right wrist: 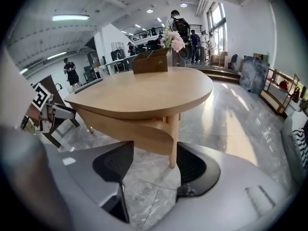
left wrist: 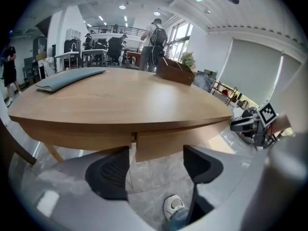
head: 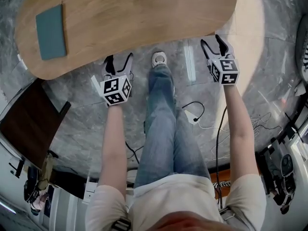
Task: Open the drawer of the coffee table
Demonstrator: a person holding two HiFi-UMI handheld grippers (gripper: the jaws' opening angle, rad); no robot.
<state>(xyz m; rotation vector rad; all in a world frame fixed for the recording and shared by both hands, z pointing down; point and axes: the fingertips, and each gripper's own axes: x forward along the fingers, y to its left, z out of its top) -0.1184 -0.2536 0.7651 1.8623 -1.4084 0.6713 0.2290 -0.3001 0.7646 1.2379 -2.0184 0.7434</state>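
On the far left of the coffee table (head: 130, 18) lies a flat blue-green pad (head: 50, 31). The table is made of light wood and has a long, rounded top.

The left gripper (head: 119, 61) hangs just in front of the near edge of the table. Its jaws are wide apart and there is nothing between them. It is not touching the table.

The drawer (left wrist: 175, 143) is under the table top, on the near side, in front of the left gripper and a bit to its right. Its front is a plain curved wooden board, and a thin gap on its left shows where it starts. It looks shut. I see no knob or handle.

I think the drawer is hard and stiff, so a firm pinch will not hurt it. The smooth wood may be slippery. The best place to hold looks like the bottom edge of the board, with one jaw under it. It should then pull straight toward the person.

The person's shoe (head: 159, 59) is on the floor between the two grippers.

The right gripper (head: 214, 45) is at the right end of the table, near the table leg (right wrist: 173, 138). Its jaws are also wide apart and empty.
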